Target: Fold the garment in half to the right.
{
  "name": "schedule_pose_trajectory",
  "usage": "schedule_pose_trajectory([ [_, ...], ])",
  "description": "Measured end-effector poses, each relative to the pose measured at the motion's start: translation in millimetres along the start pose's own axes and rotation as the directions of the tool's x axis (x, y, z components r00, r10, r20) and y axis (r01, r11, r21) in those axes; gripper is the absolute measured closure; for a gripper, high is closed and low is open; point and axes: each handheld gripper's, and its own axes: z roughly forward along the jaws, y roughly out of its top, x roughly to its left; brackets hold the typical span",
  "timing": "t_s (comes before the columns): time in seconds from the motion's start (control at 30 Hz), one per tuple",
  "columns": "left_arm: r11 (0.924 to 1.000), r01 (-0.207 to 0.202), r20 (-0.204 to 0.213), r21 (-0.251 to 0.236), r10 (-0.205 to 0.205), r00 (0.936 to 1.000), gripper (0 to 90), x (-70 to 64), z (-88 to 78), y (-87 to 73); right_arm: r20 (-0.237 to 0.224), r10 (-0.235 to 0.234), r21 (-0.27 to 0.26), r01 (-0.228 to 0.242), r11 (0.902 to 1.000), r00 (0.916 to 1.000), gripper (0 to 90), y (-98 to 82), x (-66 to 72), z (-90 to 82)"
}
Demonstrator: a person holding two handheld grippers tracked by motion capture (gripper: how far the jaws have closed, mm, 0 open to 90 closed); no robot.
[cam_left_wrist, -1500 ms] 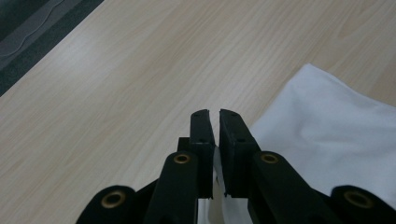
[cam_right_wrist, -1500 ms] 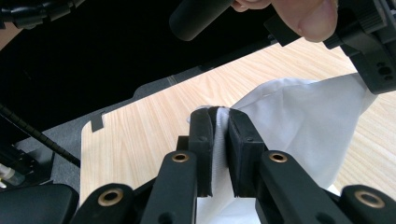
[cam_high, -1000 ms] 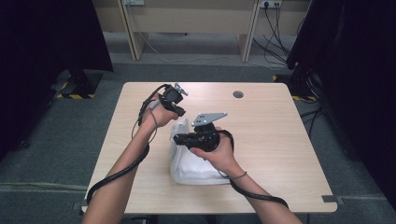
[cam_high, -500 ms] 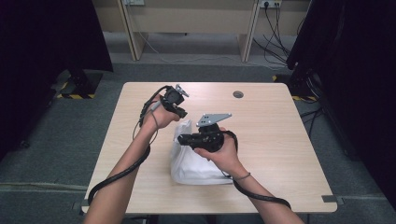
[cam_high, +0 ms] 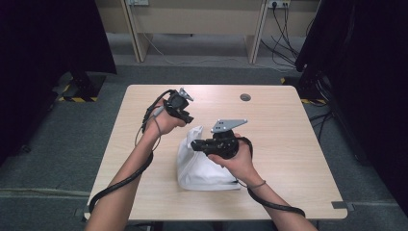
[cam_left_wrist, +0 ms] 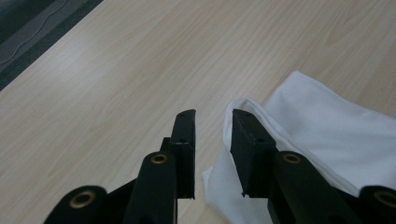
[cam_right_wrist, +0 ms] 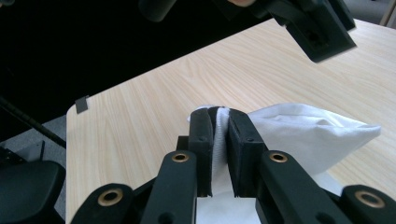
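A white cloth (cam_high: 202,166) lies bunched on the middle of the wooden table (cam_high: 293,144). My right gripper (cam_high: 196,144) is shut on a fold of the cloth's upper left edge and holds it a little above the table; in the right gripper view the white cloth (cam_right_wrist: 303,130) is pinched between the jaws of the right gripper (cam_right_wrist: 222,116). My left gripper (cam_high: 186,117) hovers just beyond that raised corner, open. In the left gripper view the cloth's edge (cam_left_wrist: 327,126) lies against the outer side of one jaw of the left gripper (cam_left_wrist: 212,126), with bare table in the gap.
A small round grommet (cam_high: 245,97) sits in the table's far middle. Beyond the table stand a wooden desk frame (cam_high: 192,24) and cables on the floor. Dark curtains hang at both sides. The left gripper (cam_right_wrist: 322,28) hangs over the cloth in the right gripper view.
My left gripper has come down and a little right toward the raised cloth corner. The right gripper shifted slightly left, still holding the cloth.
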Motion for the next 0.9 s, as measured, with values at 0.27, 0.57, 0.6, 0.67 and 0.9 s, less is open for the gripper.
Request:
schedule_pose_trajectory([
  [0.27,0.9999,0.008,-0.013,-0.009,-0.008,0.9999,65.9,0.8,-2.7,-4.8,0.004,0.003,0.024,-0.003,0.9997,1.0,81.4,-16.0,-3.1,-7.5],
  [0.57,0.9996,0.025,-0.016,-0.012,-0.025,0.9996,63.0,2.0,-2.9,-13.9,0.018,0.023,0.051,-0.024,0.9984,0.9996,81.2,-41.6,-6.7,-15.1],
  [0.6,0.9996,0.025,-0.015,-0.012,-0.025,0.9996,62.7,2.0,-2.6,-14.8,0.018,0.029,0.053,-0.029,0.9982,0.9994,81.1,-44.1,-7.4,-15.6],
  [0.67,0.9995,0.028,-0.016,-0.014,-0.028,0.9995,62.1,2.0,-2.0,-16.6,0.019,0.034,0.057,-0.035,0.9978,0.9992,80.8,-48.5,-8.7,-16.6],
  [0.9,0.9994,0.033,-0.016,-0.012,-0.033,0.9993,60.3,2.0,-1.0,-22.4,0.023,0.049,0.081,-0.05,0.9954,0.9986,79.3,-63.9,-10.3,-18.7],
])
